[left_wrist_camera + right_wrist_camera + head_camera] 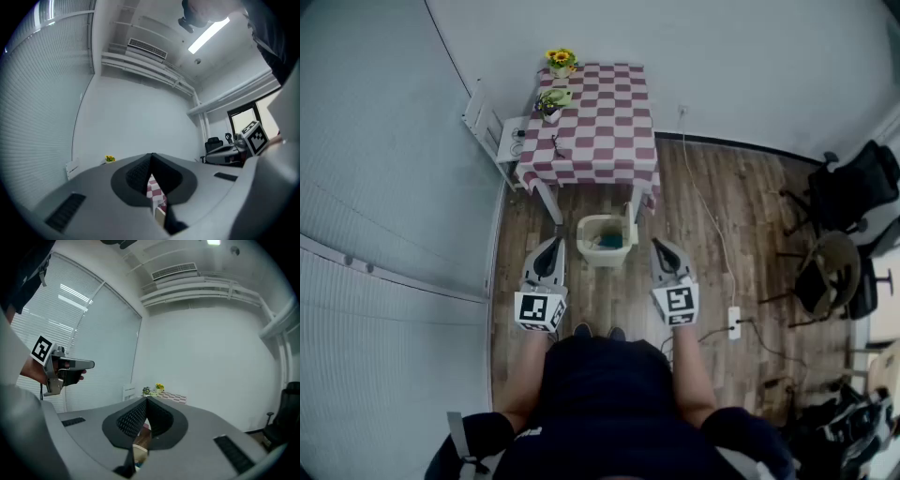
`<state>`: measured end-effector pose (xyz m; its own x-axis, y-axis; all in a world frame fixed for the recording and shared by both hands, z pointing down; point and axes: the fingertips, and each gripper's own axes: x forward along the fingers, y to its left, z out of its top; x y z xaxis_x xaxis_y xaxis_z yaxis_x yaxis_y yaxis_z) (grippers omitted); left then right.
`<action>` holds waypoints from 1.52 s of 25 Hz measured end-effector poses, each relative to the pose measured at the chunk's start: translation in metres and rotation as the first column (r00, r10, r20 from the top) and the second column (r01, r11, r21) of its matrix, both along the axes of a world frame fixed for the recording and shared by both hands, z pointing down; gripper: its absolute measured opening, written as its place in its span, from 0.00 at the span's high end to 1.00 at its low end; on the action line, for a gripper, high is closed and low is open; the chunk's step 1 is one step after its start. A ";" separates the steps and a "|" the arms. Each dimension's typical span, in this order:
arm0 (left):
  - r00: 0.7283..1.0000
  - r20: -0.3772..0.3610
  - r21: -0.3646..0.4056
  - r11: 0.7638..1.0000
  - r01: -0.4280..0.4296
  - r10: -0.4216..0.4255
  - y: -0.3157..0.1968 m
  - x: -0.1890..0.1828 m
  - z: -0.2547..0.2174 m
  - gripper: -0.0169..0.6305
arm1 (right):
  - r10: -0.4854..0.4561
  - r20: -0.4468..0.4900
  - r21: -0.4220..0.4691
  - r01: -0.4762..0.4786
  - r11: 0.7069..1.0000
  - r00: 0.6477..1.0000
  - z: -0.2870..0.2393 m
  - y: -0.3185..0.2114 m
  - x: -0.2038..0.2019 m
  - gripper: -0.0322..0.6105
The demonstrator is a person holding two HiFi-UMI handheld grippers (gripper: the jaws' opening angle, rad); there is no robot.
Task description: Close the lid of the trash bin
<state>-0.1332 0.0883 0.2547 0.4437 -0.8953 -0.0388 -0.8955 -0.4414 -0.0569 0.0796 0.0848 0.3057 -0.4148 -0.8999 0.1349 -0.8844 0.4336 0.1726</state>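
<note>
Head view, looking steeply down: a person stands on a wooden floor with a gripper in each hand, both held forward and roughly level. The trash bin stands on the floor between and just ahead of the two tools, directly in front of a table with a checked cloth. Its mouth faces up and shows something teal inside. The lid itself is too small to make out, though it appears raised. The left gripper and the right gripper flank the bin without touching it. Each gripper view shows its ribbed jaws pressed together at the tips, clenched on nothing.
</note>
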 end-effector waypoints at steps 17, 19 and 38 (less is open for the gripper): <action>1.000 -0.010 0.003 1.000 0.018 -0.018 -0.004 -0.003 0.006 0.96 | -0.029 -0.009 -0.014 0.029 0.999 1.000 0.005 -0.011 -0.012 0.95; 1.000 -0.009 0.006 1.000 0.017 -0.016 -0.001 0.002 0.010 0.96 | -0.014 -0.001 -0.013 0.014 1.000 1.000 0.010 -0.014 -0.006 0.94; 0.998 0.008 -0.105 0.993 0.056 -0.056 -0.065 -0.018 0.069 0.96 | -0.066 0.067 -0.087 0.071 0.994 0.996 0.069 -0.080 -0.019 0.55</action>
<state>-0.1507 0.0232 0.3235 0.3928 -0.9177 0.0593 -0.9188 -0.3944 -0.0175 0.0604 0.0043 0.3750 -0.4853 -0.8547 0.1842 -0.8602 0.5045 0.0746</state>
